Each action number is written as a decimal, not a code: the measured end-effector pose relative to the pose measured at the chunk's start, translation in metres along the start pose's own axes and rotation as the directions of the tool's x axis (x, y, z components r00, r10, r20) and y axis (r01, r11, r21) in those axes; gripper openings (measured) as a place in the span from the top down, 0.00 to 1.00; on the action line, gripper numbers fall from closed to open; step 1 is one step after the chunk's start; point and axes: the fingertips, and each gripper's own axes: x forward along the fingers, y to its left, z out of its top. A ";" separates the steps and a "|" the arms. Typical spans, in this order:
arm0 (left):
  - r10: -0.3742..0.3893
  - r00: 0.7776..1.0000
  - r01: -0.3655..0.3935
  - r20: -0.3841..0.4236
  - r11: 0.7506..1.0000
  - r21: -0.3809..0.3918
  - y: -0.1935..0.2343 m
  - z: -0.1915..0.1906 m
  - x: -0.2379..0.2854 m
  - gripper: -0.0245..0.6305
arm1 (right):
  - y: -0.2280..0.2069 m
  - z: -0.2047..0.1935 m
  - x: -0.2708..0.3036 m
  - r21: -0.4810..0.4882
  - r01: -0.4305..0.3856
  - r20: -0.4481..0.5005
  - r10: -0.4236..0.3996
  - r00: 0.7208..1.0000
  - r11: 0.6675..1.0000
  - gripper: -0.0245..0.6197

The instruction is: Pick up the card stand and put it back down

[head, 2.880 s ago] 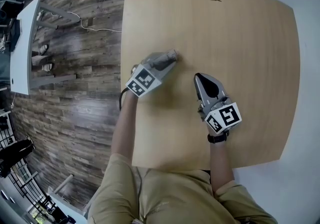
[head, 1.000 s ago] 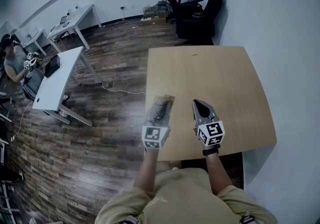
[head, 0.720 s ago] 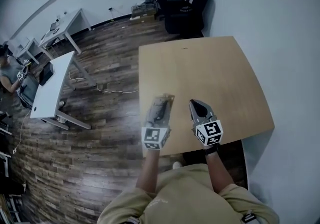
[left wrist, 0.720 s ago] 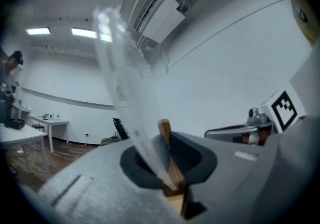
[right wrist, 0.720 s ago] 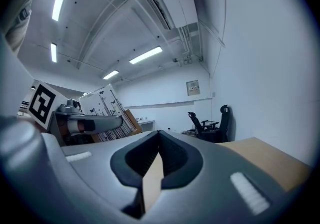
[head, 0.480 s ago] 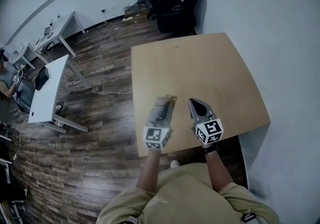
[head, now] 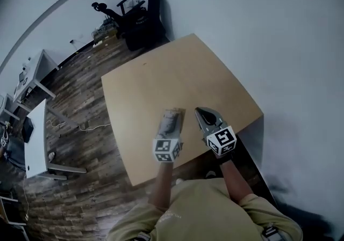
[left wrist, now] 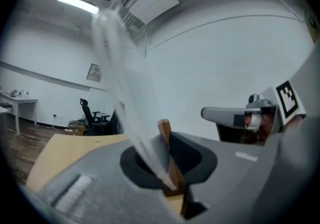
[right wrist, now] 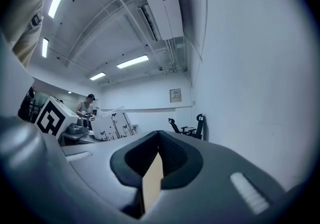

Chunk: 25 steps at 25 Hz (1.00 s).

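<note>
Left claw [head: 173,115] clamps the card stand [left wrist: 168,140] between its tips; right claw [head: 203,114] closed, empty

Small brown wooden card stand [left wrist: 172,168] with a clear sheet slotted in, leaning up to the left and blurred, clamped at its base between the jaws of the left gripper [head: 174,113]

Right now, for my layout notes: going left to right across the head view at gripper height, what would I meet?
White desk → left gripper, shut on the card stand → right gripper, shut and empty.
</note>
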 end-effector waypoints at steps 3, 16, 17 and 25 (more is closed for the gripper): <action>-0.069 0.997 0.068 -0.030 0.998 -0.012 -0.049 -0.006 0.039 0.90 | -0.050 0.007 -0.035 -0.014 0.069 0.001 -0.069 0.998 0.998 0.96; -0.342 0.926 0.349 -0.159 0.937 0.016 -0.225 -0.055 0.143 0.90 | -0.199 -0.049 -0.193 0.133 0.389 -0.092 -0.379 0.921 0.912 0.96; -0.353 0.919 0.361 -0.174 0.933 0.013 -0.229 -0.063 0.152 0.90 | -0.208 -0.058 -0.197 0.146 0.406 -0.103 -0.394 0.913 0.902 0.96; -0.470 0.838 0.493 -0.276 0.870 0.015 -0.246 -0.115 0.233 0.90 | -0.271 -0.112 -0.210 0.206 0.531 -0.183 -0.501 0.846 0.822 0.96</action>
